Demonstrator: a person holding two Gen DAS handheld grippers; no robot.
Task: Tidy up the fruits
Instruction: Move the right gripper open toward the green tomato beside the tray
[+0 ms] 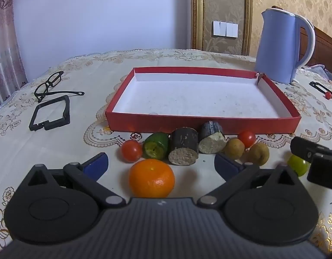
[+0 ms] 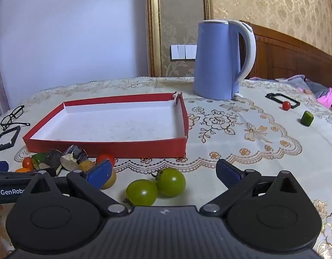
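Note:
A shallow red box [image 1: 200, 126] with a white inside lies on the table; it also shows in the right wrist view [image 2: 105, 147]. In front of it lie a mandarin [image 1: 152, 178], red cherry tomatoes [image 1: 131, 151], a green cucumber piece [image 1: 156, 145], two dark cut chunks [image 1: 184, 149] and brown round fruits [image 1: 259, 153]. My left gripper [image 1: 160, 164] is open, its fingers on either side of the mandarin. My right gripper [image 2: 163, 172] is open around two green tomatoes [image 2: 156, 186].
A blue kettle [image 2: 217, 60] stands behind the box at the right. Glasses [image 1: 50, 84] and a black frame [image 1: 50, 114] lie at the left. Far right lie a black frame [image 2: 281, 99], a red tomato [image 2: 286, 105] and a cucumber piece [image 2: 307, 118].

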